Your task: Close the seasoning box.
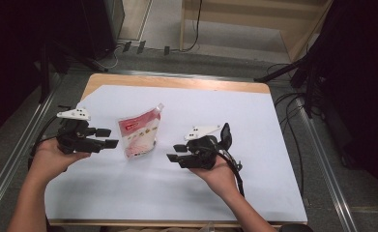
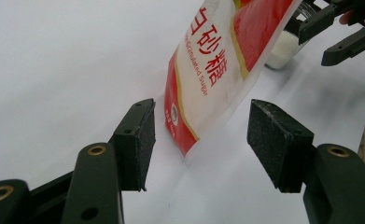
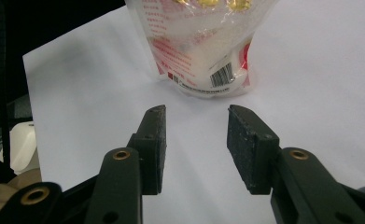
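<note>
Across the white sheet (image 1: 254,145) covering the wooden table (image 1: 177,81), well lit and bare apart from one thing: near the middle, leaning and propped on its base, a red-and-white stand-up pouch of granulated sugar (image 1: 139,134), printed front turned toward the left side, barcode back toward the right. Flanked by both tools, touched by neither. To its left, just beside the lower corner, the left gripper (image 1: 110,137), jaws apart with nothing between the pads, the pouch's bottom corner (image 2: 186,148) seen through the gap but beyond the fingertips (image 2: 140,140). To its right, a little farther off, the right gripper (image 1: 175,152), jaws likewise parted and empty, aimed at the rounded base and barcode (image 3: 221,74). Judged as an approach to a two-sided hold, nothing yet grasped. Best done by squaring the left pads to the flat printed face rather than the thin side seam, then sliding in far enough that film and sugar, not just the corner, sit between the pads. Worth closing slowly: loose grains will shift and the slick film may slip out or crumple. Sensible to keep the right tool low and close as a stop against the base, since a push from one side alone would likely tip or skate the leaning pouch. Higher on the body, below the clear top edge (image 1: 158,107), probably the firmer purchase.
</note>
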Demonstrator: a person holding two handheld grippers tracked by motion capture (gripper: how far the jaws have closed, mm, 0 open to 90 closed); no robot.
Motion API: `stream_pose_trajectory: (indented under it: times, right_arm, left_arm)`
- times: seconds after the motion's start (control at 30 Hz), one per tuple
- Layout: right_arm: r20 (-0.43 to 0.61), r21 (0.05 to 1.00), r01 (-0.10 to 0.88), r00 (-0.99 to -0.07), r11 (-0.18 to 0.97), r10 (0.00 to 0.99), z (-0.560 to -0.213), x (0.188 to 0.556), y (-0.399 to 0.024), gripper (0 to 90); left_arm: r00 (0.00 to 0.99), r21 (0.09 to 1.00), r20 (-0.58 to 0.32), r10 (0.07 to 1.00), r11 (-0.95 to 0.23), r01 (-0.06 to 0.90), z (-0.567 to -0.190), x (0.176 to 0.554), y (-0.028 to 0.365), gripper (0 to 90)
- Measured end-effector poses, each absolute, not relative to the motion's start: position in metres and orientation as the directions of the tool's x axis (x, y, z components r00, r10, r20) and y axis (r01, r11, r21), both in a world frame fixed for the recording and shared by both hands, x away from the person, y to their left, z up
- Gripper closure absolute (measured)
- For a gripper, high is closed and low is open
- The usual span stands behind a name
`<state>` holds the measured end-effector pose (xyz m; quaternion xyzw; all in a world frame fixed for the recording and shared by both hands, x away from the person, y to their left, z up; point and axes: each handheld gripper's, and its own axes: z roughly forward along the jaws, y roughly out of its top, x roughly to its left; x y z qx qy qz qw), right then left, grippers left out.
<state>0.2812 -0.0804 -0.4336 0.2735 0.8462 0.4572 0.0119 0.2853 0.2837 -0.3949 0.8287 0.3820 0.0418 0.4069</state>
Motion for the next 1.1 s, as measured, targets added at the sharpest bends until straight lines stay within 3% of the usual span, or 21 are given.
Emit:
stream_pose_trajectory:
  times: [0.6, 1.1]
  right_arm:
    - [0.241, 0.769, 0.468, -0.843, 0.435, 0.481, -0.42, 0.287, -0.096, 64.4]
    - [0.233, 0.772, 0.465, -0.842, 0.434, 0.486, -0.394, 0.294, -0.121, 87.8]
  left_arm:
    - [0.627, 0.692, -0.227, 0.745, -0.33, 0.642, -0.407, 0.292, 0.3, 42.7]
    - [0.618, 0.711, -0.225, 0.753, -0.307, 0.633, -0.412, 0.296, 0.301, 41.4]
